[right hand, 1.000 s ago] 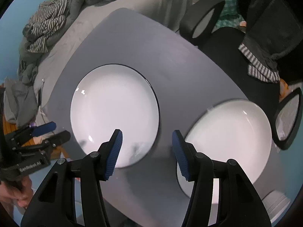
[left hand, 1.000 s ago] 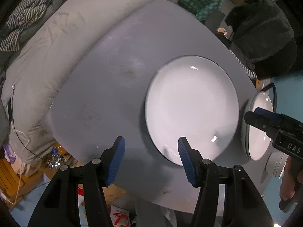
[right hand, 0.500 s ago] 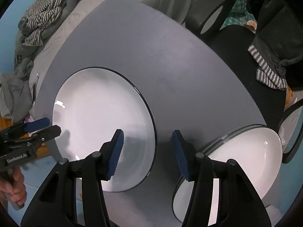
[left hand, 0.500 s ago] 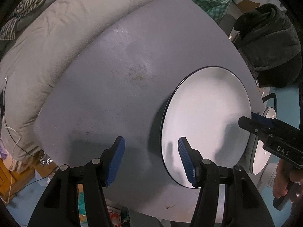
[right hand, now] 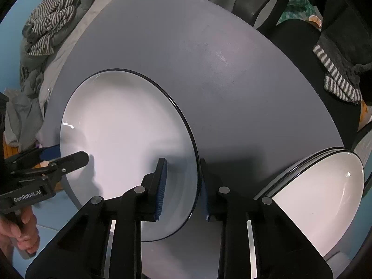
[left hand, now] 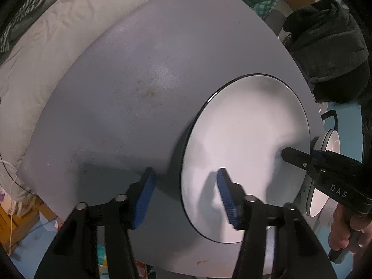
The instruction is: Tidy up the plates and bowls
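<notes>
A white plate with a thin black rim (left hand: pixel 244 144) (right hand: pixel 125 125) lies on the grey table (left hand: pixel 139 81). My left gripper (left hand: pixel 186 195) points down over the plate's left edge. Its jaws are closing, with the rim between the blue pads and not pinched. My right gripper (right hand: pixel 182 186) straddles the opposite edge and its jaws are closing too. Its outer pad sits close against the rim and its inner pad stands off over the white surface. Each gripper shows in the other's view: the right gripper (left hand: pixel 302 155) and the left gripper (right hand: pixel 67 154). A stack of like plates (right hand: pixel 313 197) (left hand: pixel 325 186) sits at the table's right corner.
Pale bedding (left hand: pixel 46 46) and striped clothes (right hand: pixel 51 23) lie beyond the table's far left. A dark garment (left hand: pixel 330 46) and a black chair (right hand: pixel 267 7) stand on the far right. A person's hands (left hand: pixel 339 232) (right hand: pixel 18 227) grip the handles.
Both grippers have sunk toward the plate, which looms larger. The plate's rim now lies between each pair of fingers. The right jaws have narrowed a lot, the left a little.
</notes>
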{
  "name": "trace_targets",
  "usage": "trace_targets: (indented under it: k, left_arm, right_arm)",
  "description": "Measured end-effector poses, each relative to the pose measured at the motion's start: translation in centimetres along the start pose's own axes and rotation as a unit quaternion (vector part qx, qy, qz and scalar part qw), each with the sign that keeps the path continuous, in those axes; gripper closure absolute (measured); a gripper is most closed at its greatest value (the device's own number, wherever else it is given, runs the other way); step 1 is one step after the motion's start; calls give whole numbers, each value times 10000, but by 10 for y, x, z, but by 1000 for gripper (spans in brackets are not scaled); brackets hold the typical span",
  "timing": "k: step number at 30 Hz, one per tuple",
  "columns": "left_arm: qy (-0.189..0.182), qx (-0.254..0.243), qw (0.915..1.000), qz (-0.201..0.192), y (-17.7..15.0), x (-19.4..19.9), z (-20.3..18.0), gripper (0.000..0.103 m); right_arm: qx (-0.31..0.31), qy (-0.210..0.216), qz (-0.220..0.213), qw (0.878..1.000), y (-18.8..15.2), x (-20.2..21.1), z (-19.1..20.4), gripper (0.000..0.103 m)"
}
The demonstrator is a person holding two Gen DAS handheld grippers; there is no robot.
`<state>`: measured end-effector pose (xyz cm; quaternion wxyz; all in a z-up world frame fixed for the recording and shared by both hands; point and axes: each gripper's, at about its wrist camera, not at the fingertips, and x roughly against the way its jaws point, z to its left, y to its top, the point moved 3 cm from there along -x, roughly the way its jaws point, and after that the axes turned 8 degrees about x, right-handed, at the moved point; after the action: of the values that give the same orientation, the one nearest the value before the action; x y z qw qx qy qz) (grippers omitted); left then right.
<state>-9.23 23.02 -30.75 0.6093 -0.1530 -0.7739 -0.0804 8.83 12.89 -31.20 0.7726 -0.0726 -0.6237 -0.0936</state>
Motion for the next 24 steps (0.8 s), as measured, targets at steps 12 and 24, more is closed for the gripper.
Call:
trace_targets:
  k: [12, 24]
  left_arm:
    - [1, 41, 10000, -13, 3, -3, -20, 82]
    - [66, 125, 9999, 49, 4, -4, -25, 80]
  right_arm:
    - [-348, 31, -107, 9993, -2, 2, -4, 82]
    - [-487, -17, -123, 9987, -4, 7, -2, 85]
